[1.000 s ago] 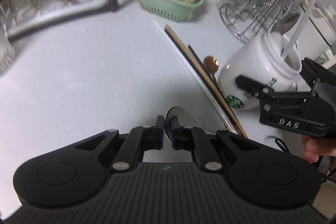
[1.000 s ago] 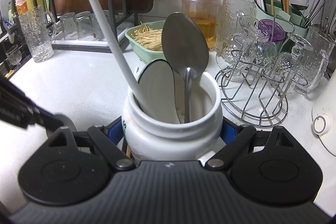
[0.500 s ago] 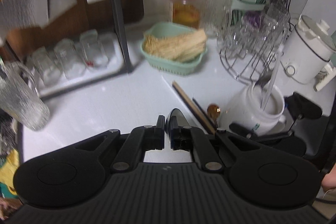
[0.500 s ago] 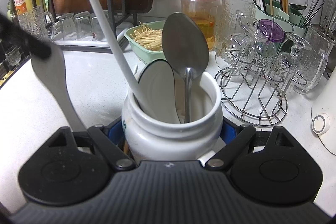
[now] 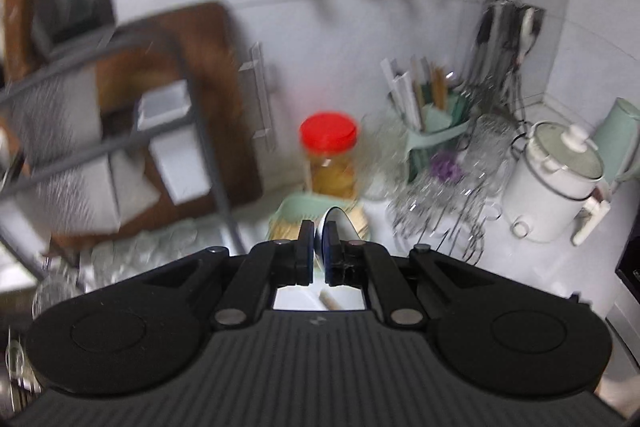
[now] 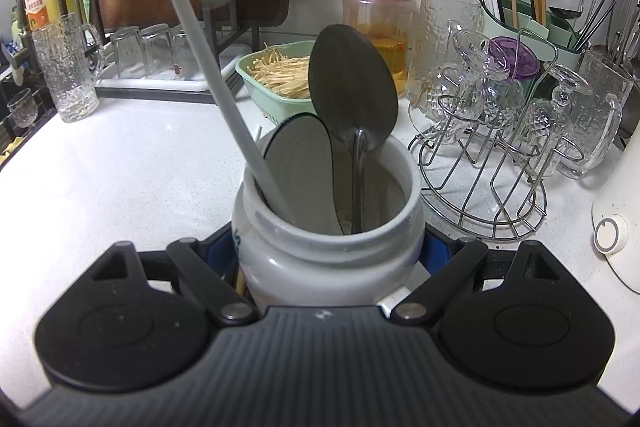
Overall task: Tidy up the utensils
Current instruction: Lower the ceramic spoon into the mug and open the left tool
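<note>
In the left wrist view, the left tongs (image 5: 319,247) are clamped on a metal spoon (image 5: 336,223), held up facing the blurred red-lidded jar (image 5: 329,157). In the right wrist view, the right tongs (image 6: 328,251) grip a white ceramic jar (image 6: 328,251) on the counter (image 6: 120,163); it holds a large spoon (image 6: 354,95) and a white-handled utensil (image 6: 216,83).

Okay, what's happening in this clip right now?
A person is sorting utensils on a kitchen counter with a pair of tongs in each hand. The right tongs clamp a white ceramic jar, which already holds a large metal spoon, a flat white spoon and a long white stick. The left tongs are pinched shut on another spoon, held up in the air; that view is blurred.
</note>
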Demonstrator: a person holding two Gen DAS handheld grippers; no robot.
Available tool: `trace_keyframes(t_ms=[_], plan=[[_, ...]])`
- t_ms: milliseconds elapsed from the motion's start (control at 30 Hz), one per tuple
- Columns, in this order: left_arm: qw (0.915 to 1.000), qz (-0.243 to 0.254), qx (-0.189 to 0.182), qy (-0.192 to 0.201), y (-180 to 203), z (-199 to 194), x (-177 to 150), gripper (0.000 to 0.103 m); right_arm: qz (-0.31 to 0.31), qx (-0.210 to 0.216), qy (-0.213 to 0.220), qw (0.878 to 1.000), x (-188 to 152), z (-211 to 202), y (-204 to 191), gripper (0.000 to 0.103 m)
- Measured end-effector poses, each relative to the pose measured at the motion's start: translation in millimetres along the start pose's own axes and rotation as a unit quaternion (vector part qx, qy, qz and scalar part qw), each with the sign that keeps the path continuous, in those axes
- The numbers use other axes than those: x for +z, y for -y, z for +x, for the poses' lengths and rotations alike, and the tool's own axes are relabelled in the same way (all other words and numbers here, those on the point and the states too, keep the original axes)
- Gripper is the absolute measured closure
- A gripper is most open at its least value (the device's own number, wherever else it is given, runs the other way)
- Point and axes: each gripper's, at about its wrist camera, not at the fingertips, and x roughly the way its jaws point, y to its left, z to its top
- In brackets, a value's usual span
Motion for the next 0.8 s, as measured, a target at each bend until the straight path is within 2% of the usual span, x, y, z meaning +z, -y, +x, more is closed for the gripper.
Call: trace_keyframes(t_ms=[133, 233, 500, 800], plan=[[0.9985, 0.047, -0.027, 0.009, 24.7, 1.4, 17.0, 0.098, 0.0, 0.0, 0.001, 1.0, -0.2, -0.3, -0.1, 0.011], [0.9948, 0.094, -0.041, 0.002, 46.6, 12.0, 19.8, 0.098, 0.0, 0.0, 0.002, 1.0, -0.1, -0.6, -0.2, 0.011], [0.978, 0.19, -0.069, -0.053, 91.6, 49.7, 3.5, 0.098, 0.0, 0.0, 0.007, 1.0, -1.2, -1.7, -0.6, 0.011], [0.9585, 0.242, -0.107, -0.106, 113.4, 73.3, -19.8, 0.097, 0.0, 0.0, 0.01, 1.0, -2.1, -2.1, -1.5, 0.011]])
